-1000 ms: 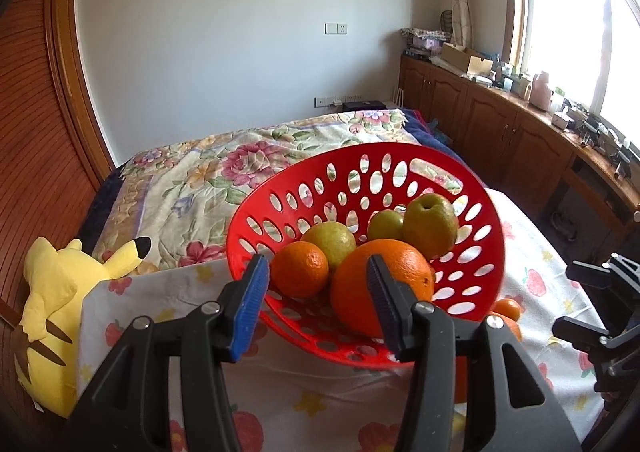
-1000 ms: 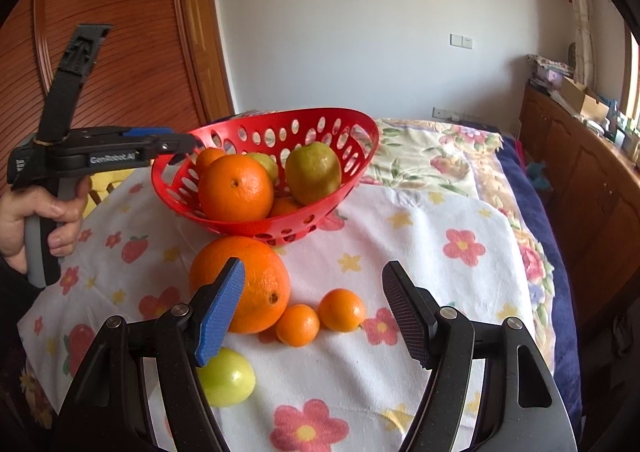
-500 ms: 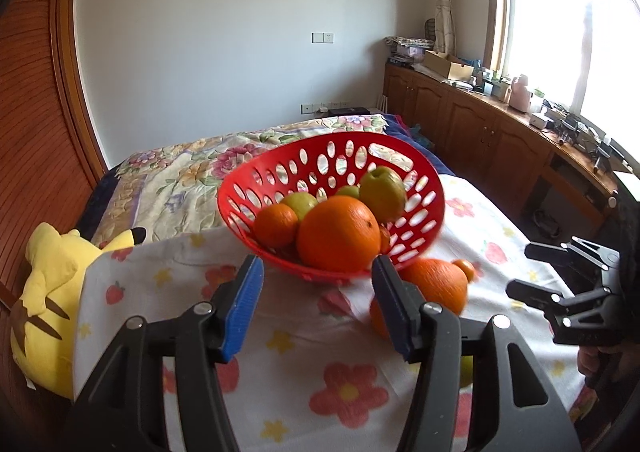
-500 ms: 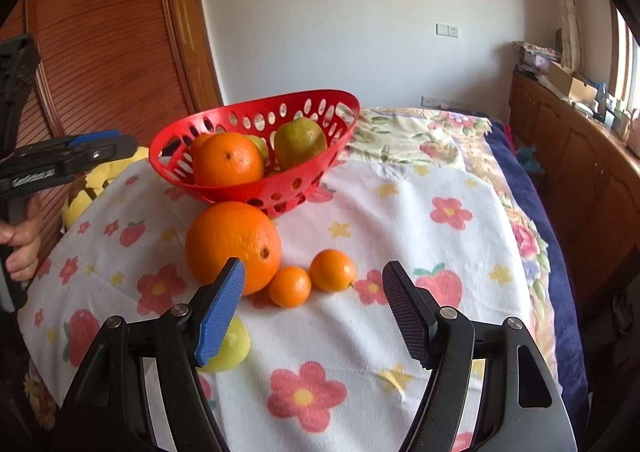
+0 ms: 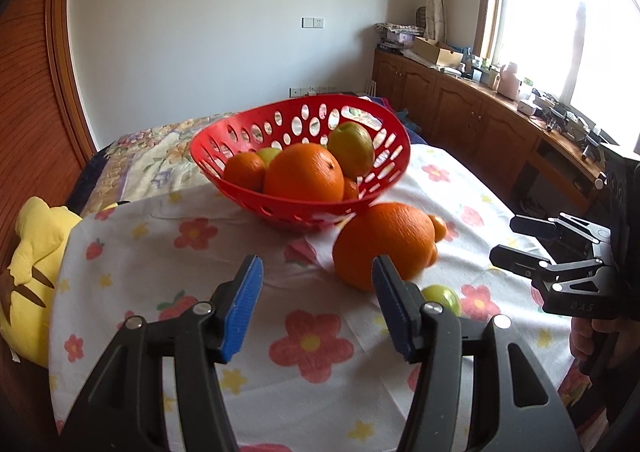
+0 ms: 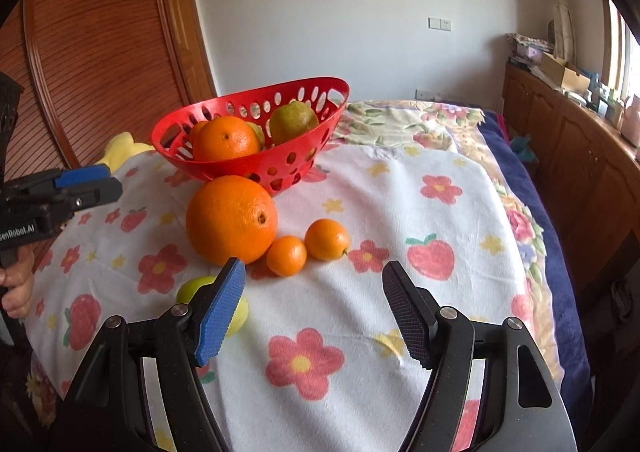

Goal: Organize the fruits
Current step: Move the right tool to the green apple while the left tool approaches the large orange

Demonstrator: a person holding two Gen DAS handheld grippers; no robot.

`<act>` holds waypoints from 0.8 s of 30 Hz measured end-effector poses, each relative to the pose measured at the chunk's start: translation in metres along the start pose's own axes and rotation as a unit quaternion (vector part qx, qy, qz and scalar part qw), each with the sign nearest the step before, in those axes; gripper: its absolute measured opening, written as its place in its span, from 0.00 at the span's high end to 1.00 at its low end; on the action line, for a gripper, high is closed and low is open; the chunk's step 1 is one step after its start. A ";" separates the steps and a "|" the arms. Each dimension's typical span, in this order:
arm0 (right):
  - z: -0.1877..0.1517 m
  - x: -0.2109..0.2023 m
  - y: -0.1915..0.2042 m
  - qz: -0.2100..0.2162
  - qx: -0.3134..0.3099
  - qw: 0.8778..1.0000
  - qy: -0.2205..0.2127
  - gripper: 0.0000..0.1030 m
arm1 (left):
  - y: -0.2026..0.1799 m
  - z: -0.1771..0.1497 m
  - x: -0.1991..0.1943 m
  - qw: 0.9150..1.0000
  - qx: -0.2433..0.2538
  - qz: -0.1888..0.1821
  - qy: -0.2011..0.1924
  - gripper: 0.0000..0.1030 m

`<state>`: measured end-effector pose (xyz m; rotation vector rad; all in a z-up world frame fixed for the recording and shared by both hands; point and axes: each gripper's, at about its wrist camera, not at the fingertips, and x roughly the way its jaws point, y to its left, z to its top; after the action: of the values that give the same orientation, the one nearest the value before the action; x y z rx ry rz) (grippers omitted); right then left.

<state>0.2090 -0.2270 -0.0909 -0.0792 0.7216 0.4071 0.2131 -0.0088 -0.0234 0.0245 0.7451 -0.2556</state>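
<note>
Red basket (image 5: pixel 280 208) holds oranges (image 5: pixel 303 179) and green fruit (image 5: pixel 351 149); both claws gape empty.

A home bedroom: a bed with a floral quilt (image 6: pixel 436 120) runs back to the plain white wall. Left of the bed stands a slatted brown wooden wardrobe door (image 6: pixel 100 52); right of it, low wooden cabinets (image 5: pixel 472 124) sit under a bright curtained window (image 5: pixel 560 12). A yellow plush toy (image 5: pixel 28 276) lies at the bed's left edge.
</note>
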 end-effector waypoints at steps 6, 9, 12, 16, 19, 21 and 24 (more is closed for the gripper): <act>-0.006 0.000 0.008 0.011 -0.002 1.000 0.004 0.29 | -0.006 -0.009 0.000 1.000 0.000 -0.002 0.005 0.44; -0.009 0.002 0.015 0.020 -0.004 1.000 0.007 0.29 | -0.006 -0.014 0.000 1.000 -0.001 -0.001 0.006 0.44; -0.012 0.005 0.025 0.029 -0.012 0.999 0.012 0.29 | -0.005 -0.019 0.001 1.000 -0.005 -0.002 0.011 0.43; -0.016 0.013 0.035 0.041 -0.016 0.999 0.022 0.29 | -0.003 -0.025 0.002 1.000 -0.009 -0.002 0.016 0.43; -0.017 0.019 0.041 0.048 -0.015 0.998 0.029 0.29 | -0.001 -0.028 0.002 1.000 -0.010 -0.002 0.018 0.43; -0.018 0.025 0.044 0.053 -0.013 0.998 0.035 0.29 | 0.000 -0.029 0.001 1.000 -0.011 -0.001 0.019 0.43; -0.018 0.030 0.048 0.059 -0.012 0.997 0.042 0.29 | 0.003 -0.031 0.000 1.000 -0.014 0.000 0.020 0.43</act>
<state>0.1993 -0.1769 -0.1210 -0.0772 0.8057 0.5286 0.1932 -0.0020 -0.0469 0.0031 0.7876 -0.2448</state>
